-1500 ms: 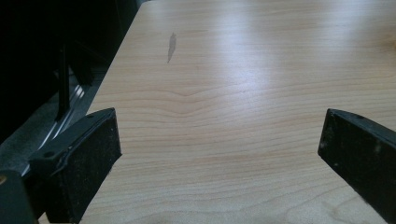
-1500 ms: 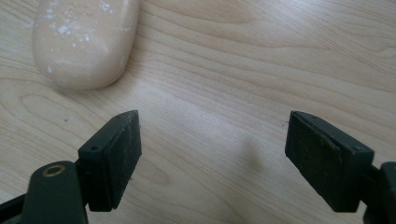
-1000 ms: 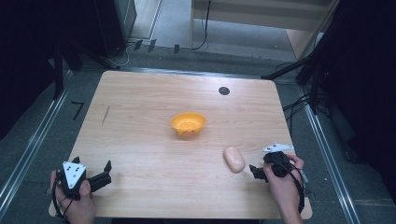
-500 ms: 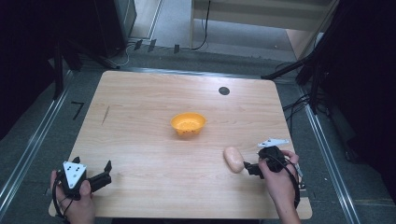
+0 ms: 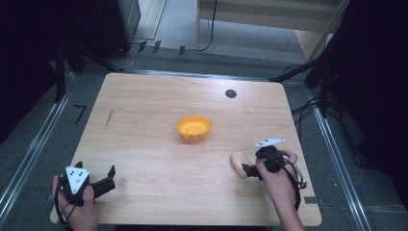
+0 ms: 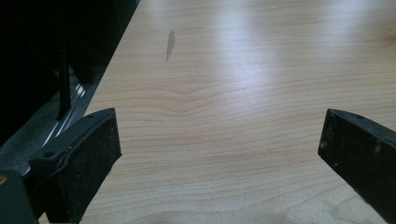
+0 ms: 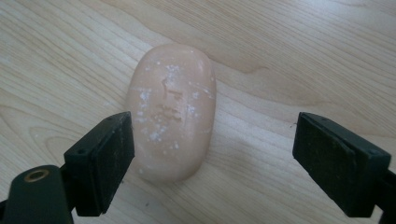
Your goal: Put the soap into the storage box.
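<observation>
Straddling the loaf [image 7: 172, 112], the right gripper [image 7: 212, 158] gapes wide, 1 jaw beside it; left gripper [image 6: 219, 154] released over bare bench [image 5: 159, 120]; bowl [image 5: 194, 128] mid-bench.

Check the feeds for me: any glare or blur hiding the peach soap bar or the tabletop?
Right gripper view: the peach oval soap bar is sharp and evenly lit, white specks legible. Left gripper view: a broad sheen washes out the far part of the light wooden table; the near grain stays clear. High view: soft and low in detail, surroundings very dark, the orange bowl readable.
</observation>
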`<control>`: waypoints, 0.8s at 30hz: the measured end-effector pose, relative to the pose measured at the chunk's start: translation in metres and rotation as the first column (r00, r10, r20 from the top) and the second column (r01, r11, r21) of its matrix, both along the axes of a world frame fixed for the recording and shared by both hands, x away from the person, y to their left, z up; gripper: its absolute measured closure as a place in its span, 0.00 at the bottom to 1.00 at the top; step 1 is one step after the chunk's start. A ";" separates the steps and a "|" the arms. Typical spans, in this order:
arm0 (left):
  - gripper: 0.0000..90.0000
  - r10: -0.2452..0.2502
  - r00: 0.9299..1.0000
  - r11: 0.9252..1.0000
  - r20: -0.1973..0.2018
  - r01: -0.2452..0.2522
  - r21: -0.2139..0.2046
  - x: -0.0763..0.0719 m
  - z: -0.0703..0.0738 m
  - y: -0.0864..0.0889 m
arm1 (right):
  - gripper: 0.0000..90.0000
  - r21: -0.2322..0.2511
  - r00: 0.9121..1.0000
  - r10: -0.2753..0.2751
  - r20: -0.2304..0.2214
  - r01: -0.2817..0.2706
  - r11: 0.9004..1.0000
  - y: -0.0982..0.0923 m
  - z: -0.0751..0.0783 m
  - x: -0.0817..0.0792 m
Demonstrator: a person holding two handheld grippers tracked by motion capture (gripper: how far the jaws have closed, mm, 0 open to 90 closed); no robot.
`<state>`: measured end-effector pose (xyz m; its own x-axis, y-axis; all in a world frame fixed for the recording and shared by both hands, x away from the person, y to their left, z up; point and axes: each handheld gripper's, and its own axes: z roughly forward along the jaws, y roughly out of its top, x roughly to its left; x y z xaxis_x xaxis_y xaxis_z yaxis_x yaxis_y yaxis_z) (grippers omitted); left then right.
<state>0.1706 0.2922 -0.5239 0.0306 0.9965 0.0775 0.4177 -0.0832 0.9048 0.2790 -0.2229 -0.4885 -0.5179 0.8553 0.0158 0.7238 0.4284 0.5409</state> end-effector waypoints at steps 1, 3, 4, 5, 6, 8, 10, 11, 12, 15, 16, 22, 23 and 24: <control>0.00 0.001 1.000 1.000 0.001 -0.001 0.000 0.000 0.000 0.000 | 0.15 0.000 1.000 0.000 -0.001 0.000 1.000 0.002 0.000 0.000; 0.00 0.001 1.000 1.000 0.002 -0.001 -0.001 0.000 0.000 0.000 | 0.15 -0.002 1.000 0.001 -0.010 -0.001 1.000 0.005 -0.001 0.001; 0.00 0.000 1.000 1.000 0.002 0.000 -0.001 0.000 0.000 0.000 | 0.15 0.001 1.000 0.000 -0.015 0.000 1.000 0.007 -0.001 0.002; 0.00 0.000 1.000 1.000 0.002 0.000 0.000 0.000 0.000 0.000 | 0.15 0.001 1.000 0.002 -0.019 -0.002 1.000 0.009 -0.002 0.002; 0.00 0.001 1.000 1.000 0.002 -0.001 0.001 0.000 0.000 0.000 | 0.15 -0.004 1.000 0.008 -0.020 -0.008 1.000 0.010 -0.004 0.003; 0.00 0.001 1.000 1.000 0.002 -0.001 0.000 0.000 0.000 0.000 | 0.15 -0.005 1.000 0.003 -0.030 -0.004 1.000 0.014 -0.005 0.003; 0.00 0.002 1.000 1.000 0.002 -0.002 0.001 0.000 0.000 0.000 | 0.15 0.000 0.999 0.001 -0.036 -0.001 1.000 0.017 -0.005 0.005; 0.00 0.003 1.000 1.000 0.002 -0.003 0.002 0.000 0.000 -0.001 | 0.15 0.005 0.999 0.000 -0.036 0.000 1.000 0.018 -0.006 0.005; 0.00 0.004 1.000 1.000 0.001 -0.004 0.005 0.000 0.000 -0.001 | 0.15 0.004 0.999 0.004 -0.036 -0.004 1.000 0.019 -0.006 0.006; 0.00 0.003 1.000 1.000 0.002 -0.003 0.007 0.000 0.000 -0.001 | 0.16 0.000 0.999 0.000 -0.051 0.000 1.000 0.023 -0.008 0.007; 0.00 0.004 1.000 1.000 0.002 -0.004 0.007 0.000 0.000 -0.001 | 0.16 0.001 0.999 0.003 -0.054 -0.003 1.000 0.024 -0.009 0.008; 0.00 -0.001 1.000 1.000 0.003 0.001 0.013 0.000 0.000 -0.001 | 0.22 -0.010 0.997 0.001 -0.077 -0.002 1.000 0.031 -0.012 0.011; 0.00 -0.001 1.000 1.000 0.002 0.001 0.014 0.000 0.000 -0.001 | 0.22 -0.012 0.996 -0.002 -0.088 0.001 1.000 0.033 -0.013 0.011; 0.00 -0.001 1.000 1.000 0.002 0.001 0.012 0.000 0.000 -0.002 | 0.22 -0.017 0.996 -0.001 -0.094 -0.001 1.000 0.034 -0.015 0.012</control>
